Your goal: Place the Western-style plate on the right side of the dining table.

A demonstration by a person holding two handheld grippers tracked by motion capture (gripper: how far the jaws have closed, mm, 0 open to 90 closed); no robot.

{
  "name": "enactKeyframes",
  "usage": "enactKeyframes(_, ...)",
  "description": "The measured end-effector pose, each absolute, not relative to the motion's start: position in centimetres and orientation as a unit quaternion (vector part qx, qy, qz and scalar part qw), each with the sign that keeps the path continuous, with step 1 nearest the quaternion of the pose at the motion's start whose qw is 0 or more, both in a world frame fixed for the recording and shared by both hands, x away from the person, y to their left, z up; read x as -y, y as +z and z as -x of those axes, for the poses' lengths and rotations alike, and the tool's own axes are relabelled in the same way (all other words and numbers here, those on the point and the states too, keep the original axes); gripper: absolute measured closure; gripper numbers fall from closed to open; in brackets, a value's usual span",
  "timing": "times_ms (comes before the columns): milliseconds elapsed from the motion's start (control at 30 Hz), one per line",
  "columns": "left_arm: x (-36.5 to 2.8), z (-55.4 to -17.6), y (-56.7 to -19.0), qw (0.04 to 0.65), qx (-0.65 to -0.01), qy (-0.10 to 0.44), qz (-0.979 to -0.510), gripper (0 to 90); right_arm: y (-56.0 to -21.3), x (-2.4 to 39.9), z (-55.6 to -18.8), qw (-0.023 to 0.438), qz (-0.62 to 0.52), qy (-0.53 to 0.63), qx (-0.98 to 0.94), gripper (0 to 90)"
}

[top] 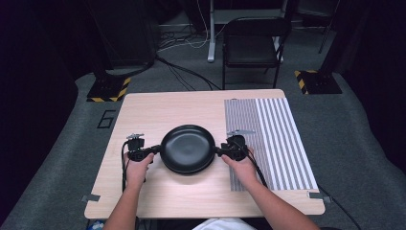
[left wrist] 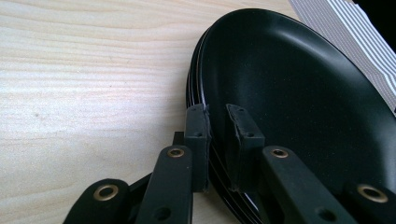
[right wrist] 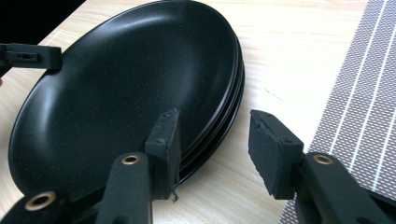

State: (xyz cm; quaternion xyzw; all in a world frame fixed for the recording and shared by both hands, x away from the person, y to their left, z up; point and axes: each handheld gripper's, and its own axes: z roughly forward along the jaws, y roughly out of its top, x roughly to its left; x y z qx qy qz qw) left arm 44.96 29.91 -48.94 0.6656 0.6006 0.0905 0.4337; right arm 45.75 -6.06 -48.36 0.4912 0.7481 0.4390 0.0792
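A stack of black plates (top: pixel 186 148) sits at the middle of the wooden table (top: pixel 158 108). My left gripper (top: pixel 157 149) is at the stack's left edge. In the left gripper view, my left gripper (left wrist: pixel 218 123) is shut on the plates' (left wrist: pixel 299 84) rim, one pad outside and one inside. My right gripper (top: pixel 218 151) is at the stack's right edge. In the right gripper view it (right wrist: pixel 212 135) stands open astride the rim of the plates (right wrist: pixel 126 79). One pad lies over the top plate and the other hangs above bare wood.
A grey striped placemat (top: pixel 273 139) covers the table's right part, close beside the right gripper. A black folding chair (top: pixel 251 43) stands beyond the far edge. Cables run over the grey floor behind the table.
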Motion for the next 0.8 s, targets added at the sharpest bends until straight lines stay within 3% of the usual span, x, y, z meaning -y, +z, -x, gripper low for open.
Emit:
enactKeyframes(433, -29.8, -44.9, -48.9, 0.429, -0.599, 0.096, -0.669, 79.6, -49.0, 5.3, -46.5, 0.066, -0.502, 0.42, -0.753, 52.5)
enactKeyframes(567, -29.7, -44.9, -48.8, 0.431, -0.598, 0.096, -0.669, 80.1, -49.2, 4.8, -46.6, 0.043, -0.504, 0.412, -0.758, 56.3)
enactKeyframes(700, -29.3, -44.8, -48.8, 0.427, -0.597, 0.103, -0.671, 80.6, -49.2, 4.2, -46.4, 0.057, -0.49, 0.406, -0.769, 57.7)
enactKeyframes(800, -29.3, -44.8, -48.8, 0.428, -0.595, 0.104, -0.672, 80.6, -49.1, 4.3, -46.4, 0.043, -0.501, 0.405, -0.764, 59.6)
